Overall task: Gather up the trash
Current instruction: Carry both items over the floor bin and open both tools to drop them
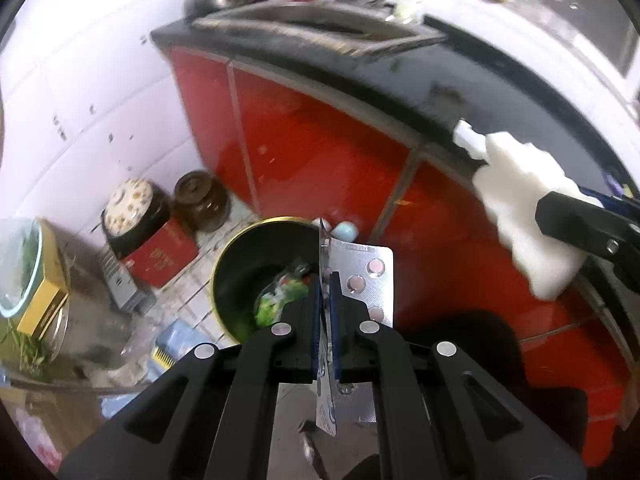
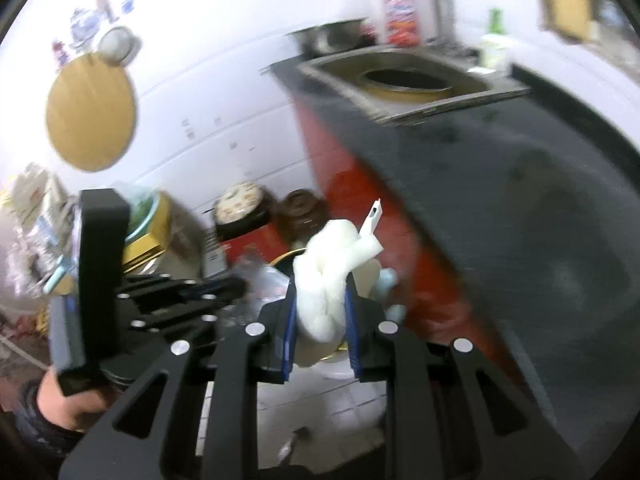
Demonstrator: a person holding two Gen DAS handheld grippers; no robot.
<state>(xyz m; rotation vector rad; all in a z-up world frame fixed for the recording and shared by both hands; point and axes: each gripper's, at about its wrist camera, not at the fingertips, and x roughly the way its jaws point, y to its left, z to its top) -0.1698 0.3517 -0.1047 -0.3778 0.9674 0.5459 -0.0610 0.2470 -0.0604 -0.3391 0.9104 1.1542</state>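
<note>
My left gripper is shut on a silver blister pack of pills and holds it over a black, gold-rimmed bin on the floor, which has green and red wrappers inside. My right gripper is shut on a crumpled white foam sheet. In the left wrist view the foam hangs at the right, beside the black countertop, with the right gripper's fingers on it. In the right wrist view the left gripper sits at the left, held by a hand.
A red cabinet with a black countertop and a sink fills the right. A brown jar, a red box and a yellow box stand on the tiled floor by the white wall.
</note>
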